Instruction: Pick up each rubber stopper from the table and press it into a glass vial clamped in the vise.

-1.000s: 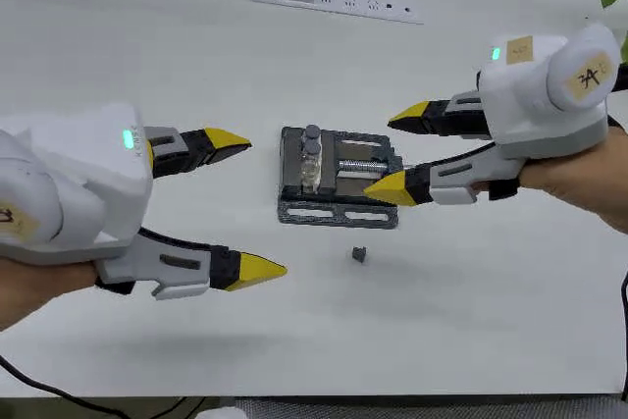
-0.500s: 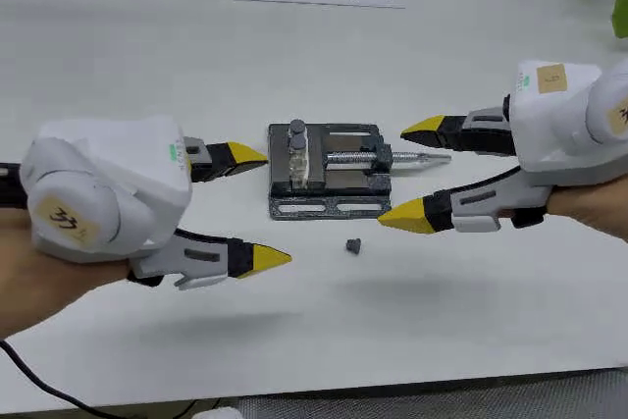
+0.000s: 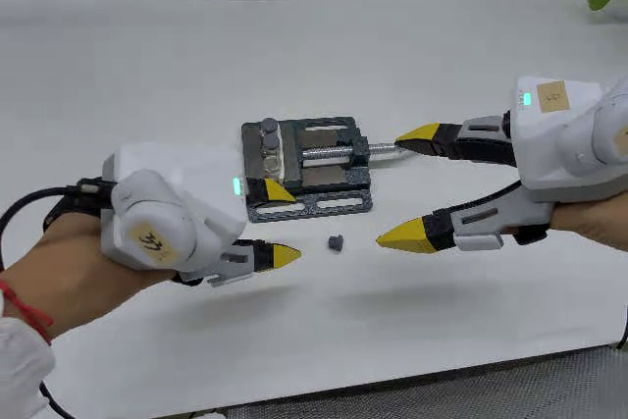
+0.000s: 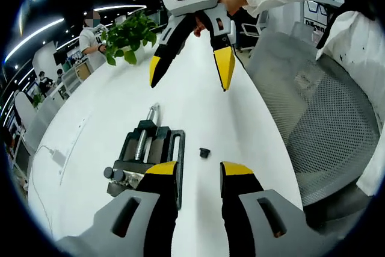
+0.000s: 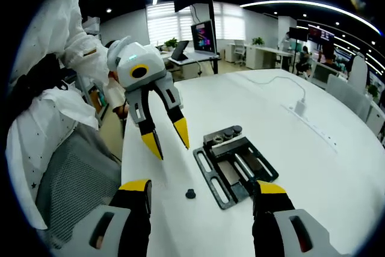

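Hovering low over the white tabletop (image 3: 471, 66), the left gripper (image 3: 282, 223) keeps its yellow-tipped jaws moderately apart with nothing between them. Its far tip lies over the near-left corner of the small black metal bench vise (image 3: 329, 198) and its near tip sits just left of the small dark rubber stopper (image 3: 335, 242). That stopper lies loose on the table just beside the vise's near edge, in open space between the two grippers, and nothing touches it. In the left gripper view it sits almost straight ahead of the gap between the jaws, which suggests this gripper is being lined up to take it. The two clear glass vials (image 3: 271, 154) stand upright side by side at the left end of the vise, clamped so that a downward push should not tip them. Each appears to carry a dark cap already, so which vial the loose stopper is meant for cannot be told. The right gripper (image 3: 407, 183) hangs to the right of the vise with its jaws spread wide and empty. Its far tip is near the end of the silver screw handle (image 3: 385, 149) and its near tip is right of the stopper, probably held back to leave the approach open.
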Demonstrator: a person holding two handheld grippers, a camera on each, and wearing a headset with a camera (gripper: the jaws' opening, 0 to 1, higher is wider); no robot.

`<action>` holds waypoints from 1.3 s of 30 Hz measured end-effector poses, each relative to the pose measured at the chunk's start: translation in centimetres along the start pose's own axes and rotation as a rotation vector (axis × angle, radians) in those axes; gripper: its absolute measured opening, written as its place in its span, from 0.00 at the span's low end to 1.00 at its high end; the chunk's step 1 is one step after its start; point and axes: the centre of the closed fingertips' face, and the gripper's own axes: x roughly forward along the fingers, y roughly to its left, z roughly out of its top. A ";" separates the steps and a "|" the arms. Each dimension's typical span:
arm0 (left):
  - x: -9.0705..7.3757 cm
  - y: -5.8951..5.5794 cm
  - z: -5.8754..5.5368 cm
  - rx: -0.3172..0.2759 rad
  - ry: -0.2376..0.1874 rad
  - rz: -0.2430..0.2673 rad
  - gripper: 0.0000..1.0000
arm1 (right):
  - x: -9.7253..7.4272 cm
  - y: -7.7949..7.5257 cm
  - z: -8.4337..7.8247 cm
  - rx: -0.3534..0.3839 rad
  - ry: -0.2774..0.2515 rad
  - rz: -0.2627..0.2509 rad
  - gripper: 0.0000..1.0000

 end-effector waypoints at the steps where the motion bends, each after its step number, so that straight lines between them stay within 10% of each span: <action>1: 0.6 0.0 -0.4 0.008 0.012 -0.008 0.20 | -0.1 0.0 -0.2 0.001 0.001 -0.002 0.66; 18: 5.6 -0.7 -2.1 0.066 0.071 -0.086 0.13 | -0.6 0.4 -1.7 0.010 -0.006 0.012 0.72; 39: 7.1 -0.7 -2.1 0.092 0.073 -0.123 0.09 | -1.4 0.0 -3.2 0.016 0.012 -0.001 0.76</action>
